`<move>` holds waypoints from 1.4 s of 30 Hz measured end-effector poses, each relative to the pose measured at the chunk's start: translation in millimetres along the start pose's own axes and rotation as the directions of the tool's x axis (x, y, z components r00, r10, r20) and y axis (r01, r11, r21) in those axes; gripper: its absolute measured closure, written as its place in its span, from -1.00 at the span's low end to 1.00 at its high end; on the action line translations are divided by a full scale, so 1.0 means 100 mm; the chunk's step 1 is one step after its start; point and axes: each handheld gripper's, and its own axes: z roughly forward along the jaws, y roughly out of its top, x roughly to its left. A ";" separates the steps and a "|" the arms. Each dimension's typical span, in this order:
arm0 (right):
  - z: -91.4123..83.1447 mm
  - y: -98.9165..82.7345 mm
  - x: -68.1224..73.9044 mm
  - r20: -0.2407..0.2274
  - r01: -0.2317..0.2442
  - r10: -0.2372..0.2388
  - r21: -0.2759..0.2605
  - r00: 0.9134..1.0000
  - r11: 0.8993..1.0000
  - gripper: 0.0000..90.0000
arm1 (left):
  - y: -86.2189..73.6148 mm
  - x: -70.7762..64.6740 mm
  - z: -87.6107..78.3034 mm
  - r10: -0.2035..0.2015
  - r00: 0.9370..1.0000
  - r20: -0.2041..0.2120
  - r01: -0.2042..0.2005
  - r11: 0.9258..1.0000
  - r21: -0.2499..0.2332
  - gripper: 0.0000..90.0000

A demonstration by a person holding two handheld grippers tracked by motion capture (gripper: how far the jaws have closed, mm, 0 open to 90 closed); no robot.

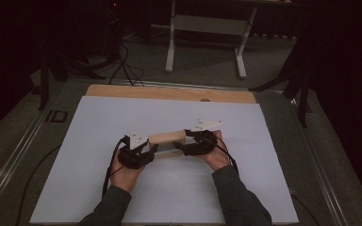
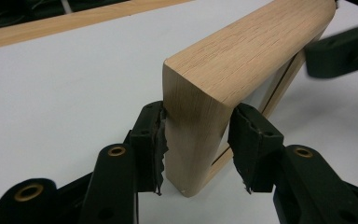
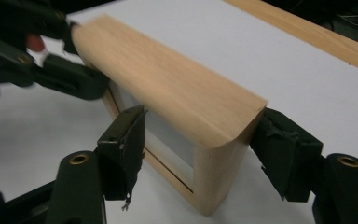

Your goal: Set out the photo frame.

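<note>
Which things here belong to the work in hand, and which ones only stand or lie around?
In the job:
- wooden frame, standing on edge
- left gripper, jaws around one end
- right gripper, jaws either side of the other end, the near one apart from the wood
- white board under the frame

Just around:
- white table legs behind
- cables on the floor

A wooden frame (image 2: pixel 242 65) stands on edge on the white sheet (image 2: pixel 65 88), its near corner post set between the left gripper (image 2: pixel 196 140)'s two black pads. The left pad (image 2: pixel 153 140) touches the post's side; the right pad (image 2: pixel 251 144) sits just beside the other face, with a narrow gap showing (contact there cannot be told). Beyond the pads, the frame's rounded top rail runs away to the upper right, where the other gripper (image 2: pixel 342 53) reaches its far end. A wood table edge (image 2: pixel 74 21) lies farther off.
</note>
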 end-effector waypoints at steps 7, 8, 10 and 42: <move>0.05 -0.03 0.01 0.013 0.003 -0.003 0.013 1.000 1.000 -0.21 | 0.02 0.03 0.03 -0.001 1.000 0.012 0.001 1.000 0.002 0.24; 0.04 -0.03 0.01 0.014 0.009 -0.009 0.017 1.000 1.000 -0.21 | 0.03 0.03 0.03 0.000 1.000 0.014 0.000 1.000 0.001 0.23; 0.04 -0.03 0.01 0.016 0.009 -0.009 0.018 1.000 1.000 -0.21 | 0.03 0.04 0.04 0.003 1.000 0.015 -0.003 1.000 0.003 0.22; -0.08 -0.14 -0.11 0.008 -0.064 0.064 -0.016 0.998 0.998 0.00 | 0.13 0.14 0.23 0.008 0.992 0.125 -0.011 1.000 0.021 0.15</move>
